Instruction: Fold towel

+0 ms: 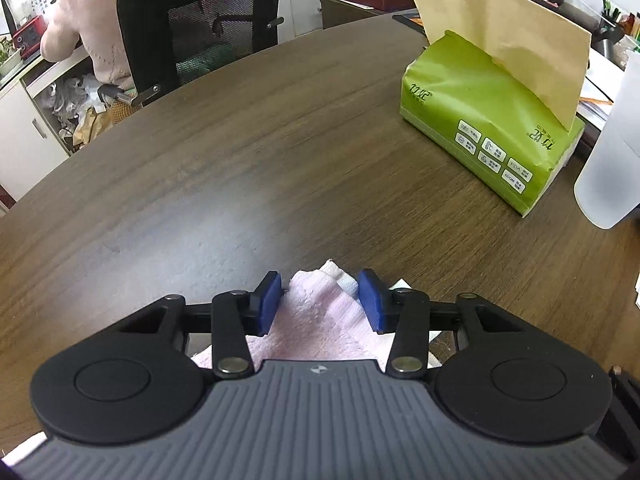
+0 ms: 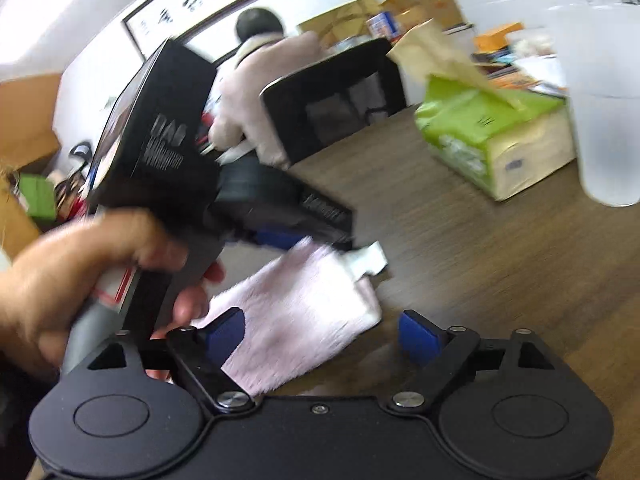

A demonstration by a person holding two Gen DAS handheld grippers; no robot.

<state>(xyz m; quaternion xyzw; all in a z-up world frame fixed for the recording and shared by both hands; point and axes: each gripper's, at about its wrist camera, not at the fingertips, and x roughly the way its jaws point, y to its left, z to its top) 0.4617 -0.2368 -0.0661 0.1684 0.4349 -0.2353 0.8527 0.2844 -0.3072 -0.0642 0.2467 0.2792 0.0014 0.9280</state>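
The wood-grain surface [image 1: 280, 152] in front of you carries the pink towel [image 2: 296, 316] at its near edge, already doubled into a thick pad, with a white label [image 2: 370, 260] sticking out at the far corner. Well beyond it sit a green tissue pack [image 1: 480, 120] and a frosted cup [image 2: 604, 132].

Expect the towel to be light, soft and floppy: it will sag and drag on the surface and not hold a shape, so take it at a corner or along an edge, pinching all layers together.

Your left gripper [image 1: 322, 300] tips steeply down over that far corner, jaws partly closed with the fabric bunched between them. Whether the pads already press it is hard to tell; a slight gap seems to remain on each side. Your left hand [image 2: 104, 280] wraps its handle.

Your right gripper [image 2: 320, 338] points more shallowly over the towel's near end, jaws wide, holding nothing; one pad lies above the cloth, the other above bare surface.
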